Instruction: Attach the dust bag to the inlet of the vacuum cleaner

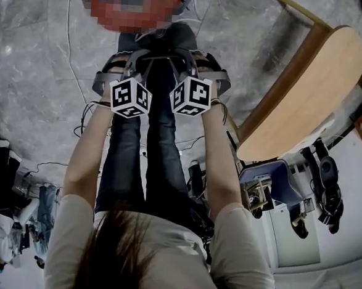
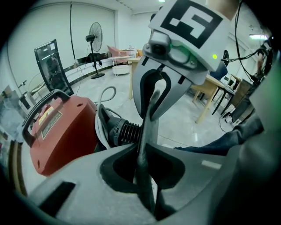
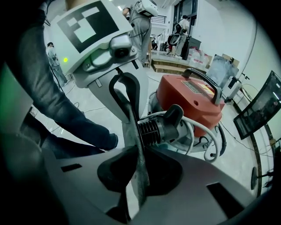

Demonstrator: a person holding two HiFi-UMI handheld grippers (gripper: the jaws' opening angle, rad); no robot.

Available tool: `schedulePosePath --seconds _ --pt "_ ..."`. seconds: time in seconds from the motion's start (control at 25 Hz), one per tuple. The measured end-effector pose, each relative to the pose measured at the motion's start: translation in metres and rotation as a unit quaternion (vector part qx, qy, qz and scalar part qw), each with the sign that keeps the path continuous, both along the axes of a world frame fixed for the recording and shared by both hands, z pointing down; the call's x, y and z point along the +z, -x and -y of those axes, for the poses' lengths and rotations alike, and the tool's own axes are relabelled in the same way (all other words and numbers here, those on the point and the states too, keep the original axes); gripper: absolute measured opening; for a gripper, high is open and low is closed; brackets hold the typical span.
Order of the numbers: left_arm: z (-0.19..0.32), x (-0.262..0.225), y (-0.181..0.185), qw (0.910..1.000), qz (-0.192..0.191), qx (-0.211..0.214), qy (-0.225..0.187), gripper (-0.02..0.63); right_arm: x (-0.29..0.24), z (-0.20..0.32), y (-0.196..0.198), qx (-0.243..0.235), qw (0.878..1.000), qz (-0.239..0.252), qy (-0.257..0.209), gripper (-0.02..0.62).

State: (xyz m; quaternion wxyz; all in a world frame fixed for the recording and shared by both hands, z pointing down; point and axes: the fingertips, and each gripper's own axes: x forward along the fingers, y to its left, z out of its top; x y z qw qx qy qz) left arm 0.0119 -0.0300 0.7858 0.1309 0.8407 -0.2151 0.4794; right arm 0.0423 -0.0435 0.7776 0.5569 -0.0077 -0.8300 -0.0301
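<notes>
Dust bag fabric showed only edge-on, as a thin grey strip drawn between the two tools. The left gripper had its jaws pressed nearly together on one end of that strip, and the right gripper pinched the other end in the same way, so the dust bag hung in the air between them with its long axis running from one claw to the other.

The red vacuum cleaner stood on the floor beyond both claws, ahead of the person's feet. A black ribbed fitting at its side, probably the inlet or a hose cuff on it, sat just behind the strip. It lay to the left of the strip in the left gripper view and to the right of it in the right gripper view, which put it forward of the pair and roughly between them. Neither hand looked clearly nearer.

The bag's opening could not be made out in any view. The coming move would likely depend on turning that opening to face the fitting and carrying both ends forward and down together.
</notes>
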Motion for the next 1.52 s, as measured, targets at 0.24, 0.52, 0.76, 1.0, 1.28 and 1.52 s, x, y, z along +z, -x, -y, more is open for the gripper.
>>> schedulePosePath --seconds 0.24,0.52,0.76,1.0,1.28,1.52 --pt "0.001 0.002 0.0 0.9996 0.003 -0.028 0.001 0.043 0.003 0.006 0.001 -0.016 1.0 -0.012 0.002 0.046" --pt "0.001 0.002 0.003 0.9994 0.025 -0.024 -0.004 0.044 0.001 0.006 0.005 -0.003 1.0 -0.006 0.012 0.048" --pt "0.011 -0.003 0.005 0.9969 0.055 0.056 -0.001 0.06 0.0 0.002 0.002 0.093 0.995 0.027 0.03 0.046" --pt "0.018 -0.002 0.006 0.9989 0.043 0.017 0.006 0.074 0.0 0.01 0.002 0.078 0.996 0.019 0.025 0.054" --pt "0.015 0.001 0.006 0.9956 0.023 -0.087 0.025 0.074 0.002 0.02 0.007 0.011 0.999 0.005 0.033 0.066" --pt "0.023 -0.002 0.004 0.9983 0.051 -0.006 0.026 0.078 0.0 0.019 0.003 0.11 0.992 0.04 0.049 0.064"
